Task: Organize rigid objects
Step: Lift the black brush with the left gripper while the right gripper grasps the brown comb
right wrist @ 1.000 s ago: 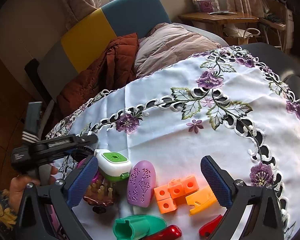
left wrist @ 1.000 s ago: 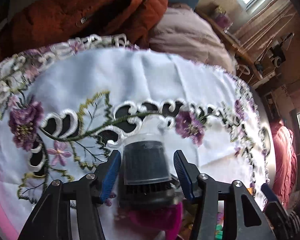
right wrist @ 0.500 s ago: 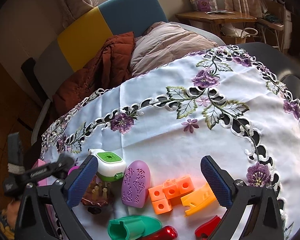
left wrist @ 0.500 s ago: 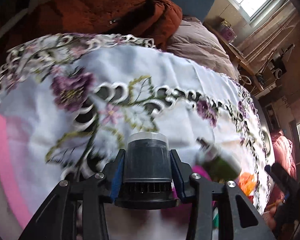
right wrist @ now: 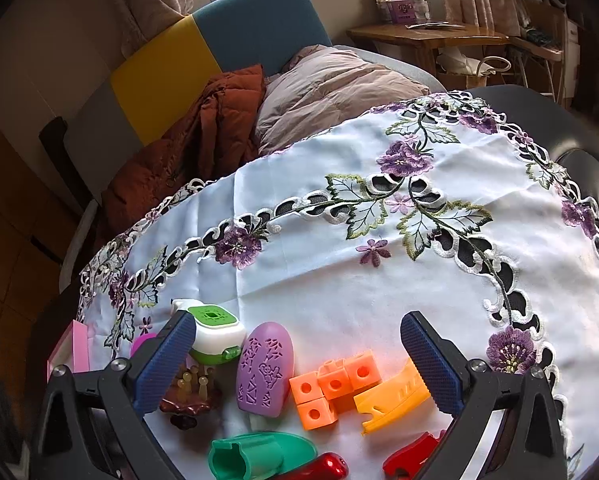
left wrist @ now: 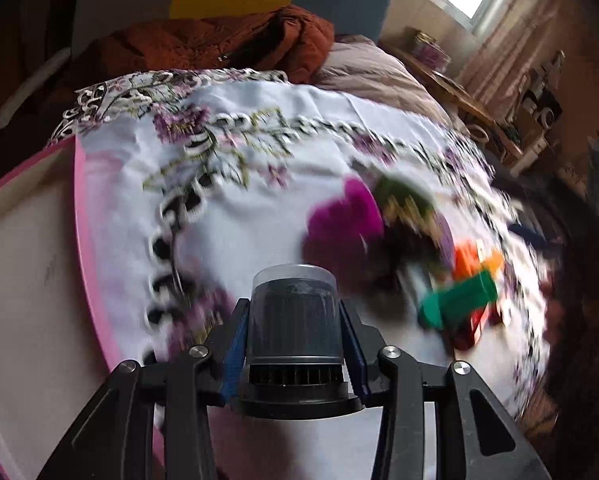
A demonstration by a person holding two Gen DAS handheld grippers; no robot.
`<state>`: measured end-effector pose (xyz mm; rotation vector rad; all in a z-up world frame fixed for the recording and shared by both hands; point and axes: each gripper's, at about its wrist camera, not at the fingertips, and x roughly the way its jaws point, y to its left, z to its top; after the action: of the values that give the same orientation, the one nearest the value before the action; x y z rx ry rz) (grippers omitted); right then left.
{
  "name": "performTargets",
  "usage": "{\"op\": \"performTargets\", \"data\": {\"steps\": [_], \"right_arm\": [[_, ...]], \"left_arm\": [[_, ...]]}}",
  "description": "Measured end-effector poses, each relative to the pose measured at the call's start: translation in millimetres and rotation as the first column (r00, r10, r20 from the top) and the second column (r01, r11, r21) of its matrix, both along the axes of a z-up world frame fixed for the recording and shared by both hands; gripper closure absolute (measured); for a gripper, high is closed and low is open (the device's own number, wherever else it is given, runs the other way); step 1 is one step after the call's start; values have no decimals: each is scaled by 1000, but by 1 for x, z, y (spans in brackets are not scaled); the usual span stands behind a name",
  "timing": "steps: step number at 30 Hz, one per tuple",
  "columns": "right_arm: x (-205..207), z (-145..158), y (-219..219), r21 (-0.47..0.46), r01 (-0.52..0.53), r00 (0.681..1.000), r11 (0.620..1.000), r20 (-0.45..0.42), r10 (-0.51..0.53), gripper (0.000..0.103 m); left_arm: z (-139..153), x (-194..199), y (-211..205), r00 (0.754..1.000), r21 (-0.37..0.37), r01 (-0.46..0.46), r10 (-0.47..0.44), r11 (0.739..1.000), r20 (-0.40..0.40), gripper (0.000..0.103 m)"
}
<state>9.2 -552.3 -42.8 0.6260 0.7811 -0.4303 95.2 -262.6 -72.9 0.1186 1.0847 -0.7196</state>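
While a dark ribbed cap (left wrist: pixel 293 316) is pinched at its sides by the left gripper (left wrist: pixel 293 320), above the cloth-covered counter (right wrist: pixel 339 272) beside a pink tray (left wrist: pixel 39 260), the right gripper (right wrist: pixel 295 364) is held spread and empty over the toys (right wrist: pixel 331 384). Light, stiff, smooth plastic is judged likely; a mid-wall hold suits. Open room lies beyond; the counter's left edge is close.

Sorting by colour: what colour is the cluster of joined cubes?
Orange cubes, clearest in the right wrist view.
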Motion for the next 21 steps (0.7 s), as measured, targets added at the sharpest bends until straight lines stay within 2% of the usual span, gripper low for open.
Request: {"op": "performTargets", "data": {"steps": [7,10,12,15,17,21], "right_arm": [[-1,-1,0,14,3,1000,1000,-4,-3,0],[0,-2,1,16,0,1000,1000,-16,0,0],[1,-3,1,20,-2,1000,1000,-26,2,1],[1,-5,1,24,-4,999,1000,-35,5,2],[2,-6,2,22,-7,999,1000,-40,8,6],[3,-6,4,31,-24,999,999,-40,25,24]], "left_arm": [[-11,-49,-1,992,38,62,-66,997,112,60],[-13,-49,-3,991,37,67,-71,997,111,60],[-19,-48,-4,995,38,57,-60,998,82,60],[-20,-51,-5,993,37,54,-58,998,103,60],[-20,-51,-5,992,37,57,-61,998,108,60],[-22,-49,-5,994,33,51,-54,998,98,60]]}}
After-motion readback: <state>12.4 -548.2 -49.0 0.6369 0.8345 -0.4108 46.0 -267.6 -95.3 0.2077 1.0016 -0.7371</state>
